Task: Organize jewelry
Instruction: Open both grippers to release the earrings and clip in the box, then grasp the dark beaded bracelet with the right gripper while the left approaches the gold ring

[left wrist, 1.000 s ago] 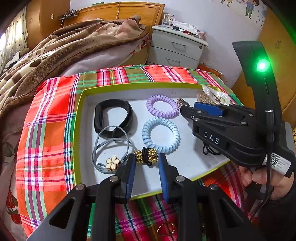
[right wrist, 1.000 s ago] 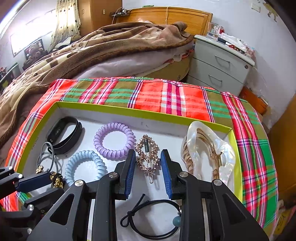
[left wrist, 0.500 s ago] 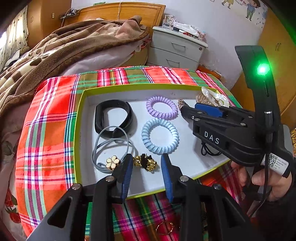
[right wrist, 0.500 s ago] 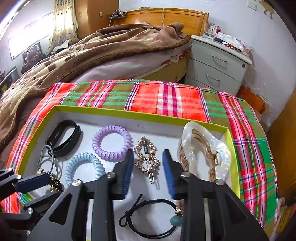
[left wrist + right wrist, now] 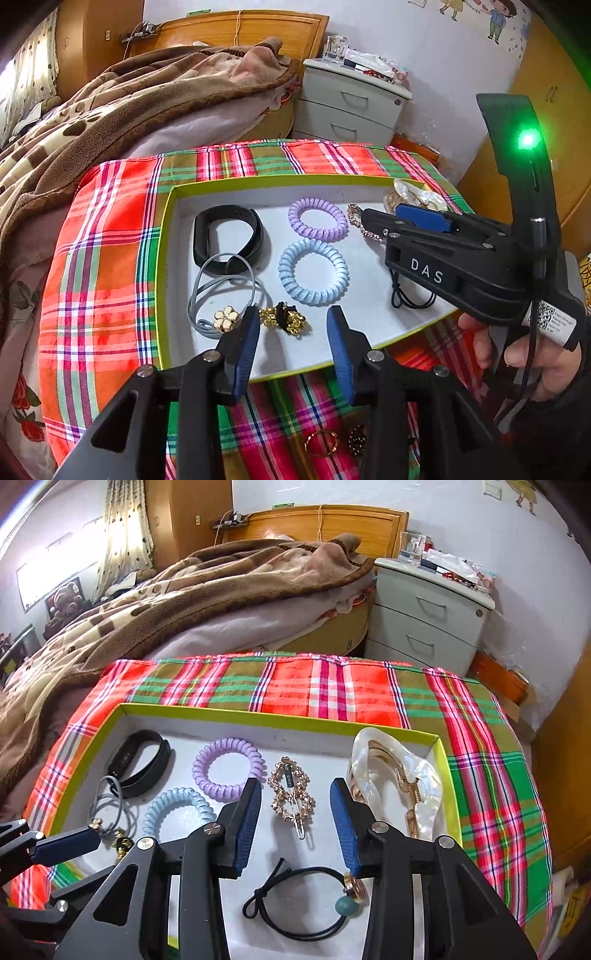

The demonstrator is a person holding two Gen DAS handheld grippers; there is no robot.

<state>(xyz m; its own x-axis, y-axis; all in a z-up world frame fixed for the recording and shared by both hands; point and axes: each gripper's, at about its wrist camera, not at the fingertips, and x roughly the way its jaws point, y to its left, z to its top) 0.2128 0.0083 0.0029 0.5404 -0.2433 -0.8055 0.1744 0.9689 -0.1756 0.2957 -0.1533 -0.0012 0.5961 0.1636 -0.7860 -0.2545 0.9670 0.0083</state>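
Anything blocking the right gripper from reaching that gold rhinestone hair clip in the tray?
Nothing visible. The right gripper is open, and the gold rhinestone hair clip lies alone on the white tray floor between the fingers.

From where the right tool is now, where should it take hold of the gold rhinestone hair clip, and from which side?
Take the gold rhinestone hair clip across its wide jewelled middle, coming straight down from above. It lies flat in the white tray, with its long axis roughly along the open right tool, so the pads would close on its two long edges. The thin bare prong at the near end would probably slip.
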